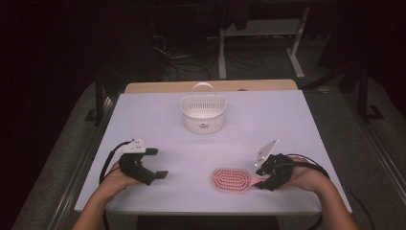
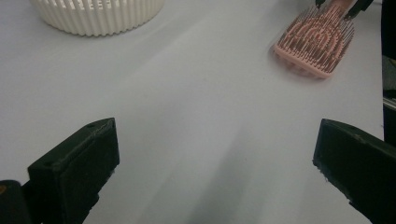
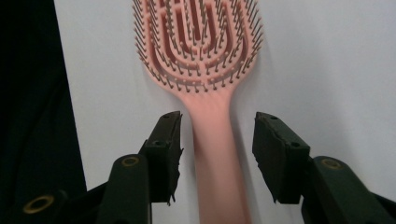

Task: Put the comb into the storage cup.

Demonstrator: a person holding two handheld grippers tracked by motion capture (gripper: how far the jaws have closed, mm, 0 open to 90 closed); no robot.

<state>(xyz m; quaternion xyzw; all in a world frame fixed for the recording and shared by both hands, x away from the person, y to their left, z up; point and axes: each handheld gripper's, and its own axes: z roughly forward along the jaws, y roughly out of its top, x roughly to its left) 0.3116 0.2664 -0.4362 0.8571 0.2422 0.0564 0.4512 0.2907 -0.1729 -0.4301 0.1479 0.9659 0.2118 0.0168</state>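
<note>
One pink hairbrush [image 1: 232, 179] lies bristles-up, handle pointing right between the half-open, not yet gripping right hand-held gripper [image 1: 258, 181].

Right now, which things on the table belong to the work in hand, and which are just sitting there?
In the job:
- pink hairbrush, handle lying between the right gripper jaws, gaps on both sides, not yet clamped
- right gripper

Standing by:
- white basket, far side of the table, untouched, possibly the destination
- left gripper, jaws open over bare table
</note>
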